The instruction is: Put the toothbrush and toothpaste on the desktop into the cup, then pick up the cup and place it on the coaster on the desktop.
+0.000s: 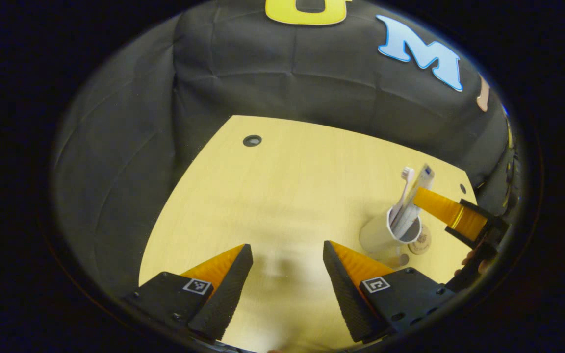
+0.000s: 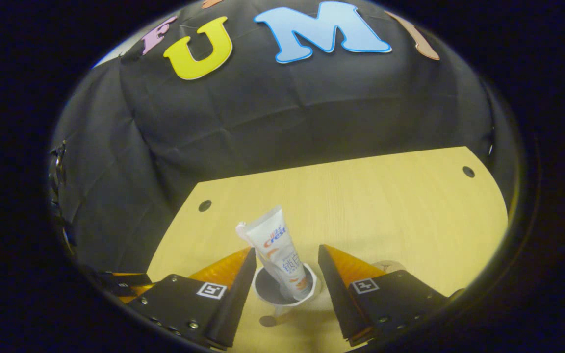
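Observation:
A white cup (image 2: 285,289) sits between the fingers of my right gripper (image 2: 286,248), and both fingers touch its rim. Upright in the cup are a white toothpaste tube (image 2: 277,250) and, behind it, a toothbrush (image 2: 242,229). A dark shadow lies on the desktop just under the cup. The round coaster (image 2: 388,266) peeks out behind the right finger. In the left gripper view the cup (image 1: 378,235) stands at the right beside the coaster (image 1: 421,242), with the right gripper (image 1: 422,198) at its rim. My left gripper (image 1: 287,245) stands open over bare wood.
The light wooden desktop (image 2: 385,206) has small round holes near its back corners (image 2: 204,205) (image 2: 468,171). Black cloth walls close it in behind and on the left. A hand (image 1: 478,264) holds the right gripper at the far right of the left gripper view.

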The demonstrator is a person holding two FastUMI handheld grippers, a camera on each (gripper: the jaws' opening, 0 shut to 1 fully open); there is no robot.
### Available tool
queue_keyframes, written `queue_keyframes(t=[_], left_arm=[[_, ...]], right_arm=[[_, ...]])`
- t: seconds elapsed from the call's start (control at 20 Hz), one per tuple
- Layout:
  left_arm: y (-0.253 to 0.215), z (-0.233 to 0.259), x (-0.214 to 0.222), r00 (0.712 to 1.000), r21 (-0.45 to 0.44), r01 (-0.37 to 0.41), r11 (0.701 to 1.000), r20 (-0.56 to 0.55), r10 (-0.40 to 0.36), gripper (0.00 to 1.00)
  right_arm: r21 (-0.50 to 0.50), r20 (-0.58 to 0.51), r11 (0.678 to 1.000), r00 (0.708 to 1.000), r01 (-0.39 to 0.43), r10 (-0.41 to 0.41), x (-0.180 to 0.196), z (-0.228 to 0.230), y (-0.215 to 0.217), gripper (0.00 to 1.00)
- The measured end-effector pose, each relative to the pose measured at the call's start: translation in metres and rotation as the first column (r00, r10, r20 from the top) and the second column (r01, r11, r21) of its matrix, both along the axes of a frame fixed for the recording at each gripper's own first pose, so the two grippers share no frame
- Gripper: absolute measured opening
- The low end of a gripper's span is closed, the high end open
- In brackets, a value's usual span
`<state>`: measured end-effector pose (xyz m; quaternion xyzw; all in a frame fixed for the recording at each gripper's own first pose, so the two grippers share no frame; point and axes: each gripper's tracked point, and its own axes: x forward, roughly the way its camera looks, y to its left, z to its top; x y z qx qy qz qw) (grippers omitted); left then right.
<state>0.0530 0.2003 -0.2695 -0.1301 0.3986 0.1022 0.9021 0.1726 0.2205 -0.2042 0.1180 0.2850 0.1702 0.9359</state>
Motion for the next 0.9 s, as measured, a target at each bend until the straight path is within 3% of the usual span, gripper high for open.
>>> queue_keyframes(t=[0.35,0.9], left_arm=[[-0.015,0.002,-0.006,0.997,-0.035,0.081,0.996,-0.016,-0.082,0.95],[-0.047,0.005,-0.019,0.964,-0.110,0.250,0.962,-0.065,-0.258,0.95]], right_arm=[[0.066,0.038,0.996,0.997,0.060,-0.063,-0.004,0.031,-0.025,0.77],[0.105,0.017,0.971,0.976,0.215,-0.218,-0.015,0.021,-0.109,0.77]])
